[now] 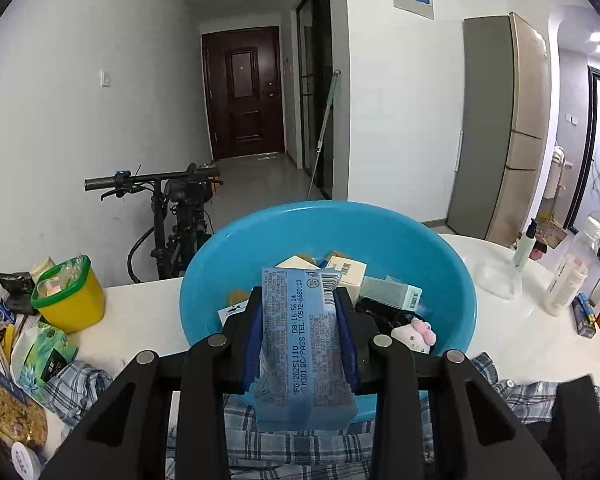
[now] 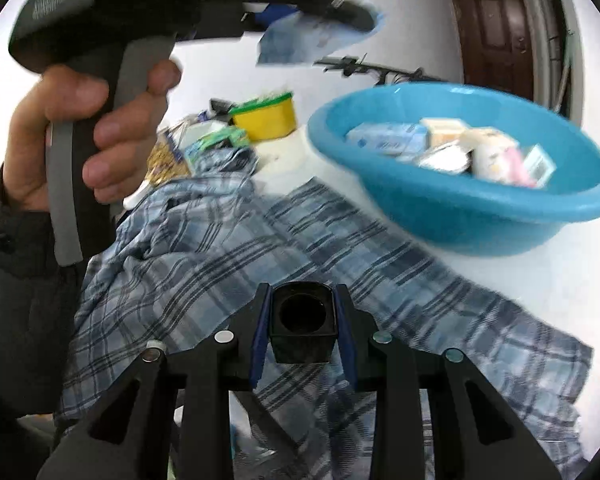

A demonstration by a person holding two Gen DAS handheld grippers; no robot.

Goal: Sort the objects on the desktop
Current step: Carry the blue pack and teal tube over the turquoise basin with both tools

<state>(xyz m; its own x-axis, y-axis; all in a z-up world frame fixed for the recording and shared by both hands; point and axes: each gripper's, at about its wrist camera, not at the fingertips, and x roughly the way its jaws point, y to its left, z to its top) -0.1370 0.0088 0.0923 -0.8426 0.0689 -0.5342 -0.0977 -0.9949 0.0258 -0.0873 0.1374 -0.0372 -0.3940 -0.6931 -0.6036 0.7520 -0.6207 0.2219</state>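
Let go early, the left tongs (image 1: 300, 336), clenched on a flat blue printed packet (image 1: 306, 344), could drop it short of the round blue plastic basin (image 1: 452, 276), while the right tongs (image 2: 302, 336) grip a small black square cup (image 2: 303, 330)

Blue packet (image 1: 306, 344) held upright above the full blue basin (image 1: 456, 280).

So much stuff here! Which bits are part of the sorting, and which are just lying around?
Part of the job:
- blue packet in left gripper
- black cube holder in right gripper
- blue basin of boxes

Lying about:
- plaid shirt
- yellow tub
- pump bottle
- bicycle
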